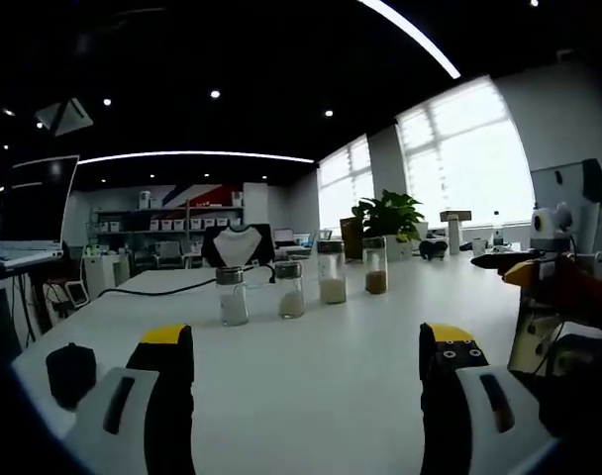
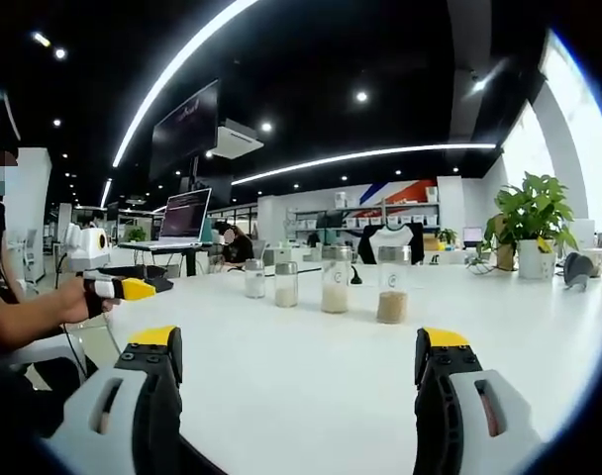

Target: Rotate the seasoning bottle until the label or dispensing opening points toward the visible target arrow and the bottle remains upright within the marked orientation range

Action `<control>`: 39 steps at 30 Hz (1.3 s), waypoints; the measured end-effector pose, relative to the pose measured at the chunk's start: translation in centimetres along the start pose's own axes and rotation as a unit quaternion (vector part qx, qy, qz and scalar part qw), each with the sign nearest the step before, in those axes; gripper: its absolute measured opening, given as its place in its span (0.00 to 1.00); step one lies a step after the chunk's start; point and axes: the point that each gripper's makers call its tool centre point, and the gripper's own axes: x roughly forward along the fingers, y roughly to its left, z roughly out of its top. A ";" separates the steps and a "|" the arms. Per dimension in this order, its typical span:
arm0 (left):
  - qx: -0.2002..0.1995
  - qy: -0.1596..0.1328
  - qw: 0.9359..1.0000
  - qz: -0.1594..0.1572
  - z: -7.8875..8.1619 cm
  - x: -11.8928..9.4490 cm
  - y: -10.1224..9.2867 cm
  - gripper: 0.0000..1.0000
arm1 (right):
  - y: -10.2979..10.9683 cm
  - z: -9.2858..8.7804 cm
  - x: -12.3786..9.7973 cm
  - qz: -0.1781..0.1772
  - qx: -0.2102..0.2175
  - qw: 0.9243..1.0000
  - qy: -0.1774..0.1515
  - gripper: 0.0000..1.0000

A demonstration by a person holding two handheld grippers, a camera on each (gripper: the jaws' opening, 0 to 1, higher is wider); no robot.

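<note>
Left gripper view: left gripper (image 1: 306, 346) jaws wide | right gripper (image 2: 299, 351) wide | four bottles (image 2: 333, 280) upright on table (image 2: 301, 376)

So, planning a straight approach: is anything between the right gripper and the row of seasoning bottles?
No. In the right gripper view, only bare white table lies between the right gripper and the seasoning bottles.

L gripper (image 1: 306, 371) & R gripper (image 2: 299, 371): black jaws w/ yellow tips, white-grey bodies w/ dark slots; 2 small screw holes on L's right jaw
</note>
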 end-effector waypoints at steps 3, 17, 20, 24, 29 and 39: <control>0.009 0.001 1.000 0.005 0.0 0.4 0.2 1.00 | -0.1 0.1 0.0 0.000 0.003 1.000 -0.003 1.00; 0.006 0.003 0.999 0.035 0.0 2.3 2.7 0.99 | 0.2 0.0 0.0 0.002 -0.003 1.000 -0.001 1.00; 0.006 0.001 0.999 0.035 0.2 2.7 2.8 0.98 | 0.3 0.0 0.0 0.002 -0.005 1.000 0.000 1.00; 0.007 0.011 0.999 0.040 -0.1 3.5 3.3 0.98 | 0.2 0.0 0.0 0.001 -0.005 1.000 -0.001 1.00; 0.000 0.017 0.999 0.041 -0.4 4.4 4.1 0.98 | 0.2 0.1 0.0 0.002 -0.006 1.000 -0.003 1.00; -0.007 0.015 0.998 0.054 -0.2 6.6 5.7 0.94 | 0.2 0.0 0.0 0.005 0.001 1.000 -0.005 1.00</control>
